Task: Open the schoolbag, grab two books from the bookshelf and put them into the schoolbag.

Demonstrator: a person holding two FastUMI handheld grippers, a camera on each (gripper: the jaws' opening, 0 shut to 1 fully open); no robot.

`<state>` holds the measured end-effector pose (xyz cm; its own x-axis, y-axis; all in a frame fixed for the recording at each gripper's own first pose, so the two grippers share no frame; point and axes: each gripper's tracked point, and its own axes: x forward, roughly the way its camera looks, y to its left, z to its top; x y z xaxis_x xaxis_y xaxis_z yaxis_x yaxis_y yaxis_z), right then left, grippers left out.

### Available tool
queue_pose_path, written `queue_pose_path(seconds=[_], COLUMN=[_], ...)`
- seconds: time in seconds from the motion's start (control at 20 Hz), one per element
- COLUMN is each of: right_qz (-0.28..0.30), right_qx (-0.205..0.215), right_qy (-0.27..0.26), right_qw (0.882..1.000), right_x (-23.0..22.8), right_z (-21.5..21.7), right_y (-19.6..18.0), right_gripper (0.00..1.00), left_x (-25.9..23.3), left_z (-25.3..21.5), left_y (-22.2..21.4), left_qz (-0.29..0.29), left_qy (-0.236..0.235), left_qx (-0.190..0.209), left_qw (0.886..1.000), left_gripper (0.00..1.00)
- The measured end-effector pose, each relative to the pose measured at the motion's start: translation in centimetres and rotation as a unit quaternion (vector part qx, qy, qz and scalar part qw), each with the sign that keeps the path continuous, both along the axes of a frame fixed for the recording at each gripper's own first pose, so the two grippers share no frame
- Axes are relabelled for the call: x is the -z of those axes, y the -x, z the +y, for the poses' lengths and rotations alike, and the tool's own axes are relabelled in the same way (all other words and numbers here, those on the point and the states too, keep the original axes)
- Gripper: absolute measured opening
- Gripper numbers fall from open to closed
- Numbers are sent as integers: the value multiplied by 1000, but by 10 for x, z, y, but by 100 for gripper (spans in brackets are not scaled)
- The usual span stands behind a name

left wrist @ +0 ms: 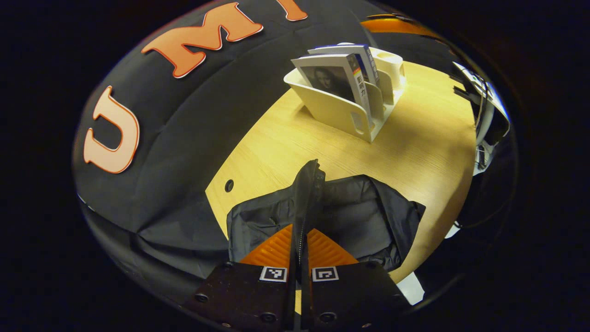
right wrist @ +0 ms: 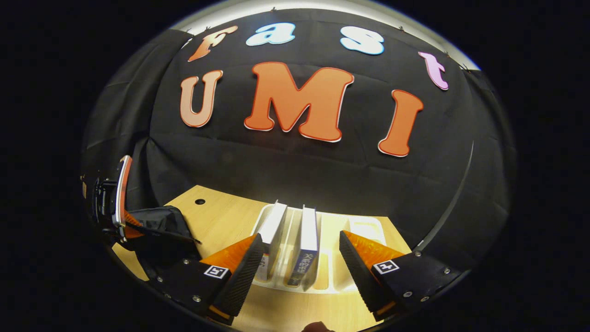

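Observation:
A black schoolbag [left wrist: 364, 216] lies on the wooden table [left wrist: 286, 143]. My left gripper [left wrist: 302, 240] is shut on a raised fold of the schoolbag's fabric by its zipper edge. Beyond it, a white bookshelf [left wrist: 341, 110] holds two upright books [left wrist: 334, 78]. In the right gripper view, my right gripper [right wrist: 302, 251] hangs open above the bookshelf [right wrist: 322, 272], its fingers standing either side of the two books [right wrist: 308, 240]. The left gripper [right wrist: 115, 203] and the schoolbag [right wrist: 159, 226] appear at the far left of that view.
A round cable hole [left wrist: 229, 186] pierces the table near the booth wall. The right gripper [left wrist: 484, 115] and its cable show at the right edge of the left gripper view. Bare tabletop lies between bag and shelf.

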<state>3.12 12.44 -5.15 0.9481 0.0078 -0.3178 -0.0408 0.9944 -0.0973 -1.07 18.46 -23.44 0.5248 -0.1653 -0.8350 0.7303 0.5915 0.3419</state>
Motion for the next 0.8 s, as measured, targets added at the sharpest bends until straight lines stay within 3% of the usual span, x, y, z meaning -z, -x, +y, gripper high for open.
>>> queue_pose_path(seconds=[0.2, 0.45, 0.65, 0.8], right_qz=[79, 165, 233, 243], right_qx=[-6, -21, -43, -51], right_qy=[-14, -66, -67, -50], right_qw=[997, 984, 969, 967], right_x=[6, 9, 19, 20], right_z=[30, 42, 47, 47], right_y=[-12, -45, -75, -102], right_gripper=[98, 98, 98, 98], left_x=[-16, -40, -51, -56], left_z=[15, 27, 33, 37], left_y=[-14, -34, -40, -49], left_qz=[20, 45, 88, 100], left_qy=[38, 98, 136, 138], left_qx=[18, -8, -40, -56], left_qw=[999, 994, 986, 984], left_gripper=[6, 6, 6, 5])
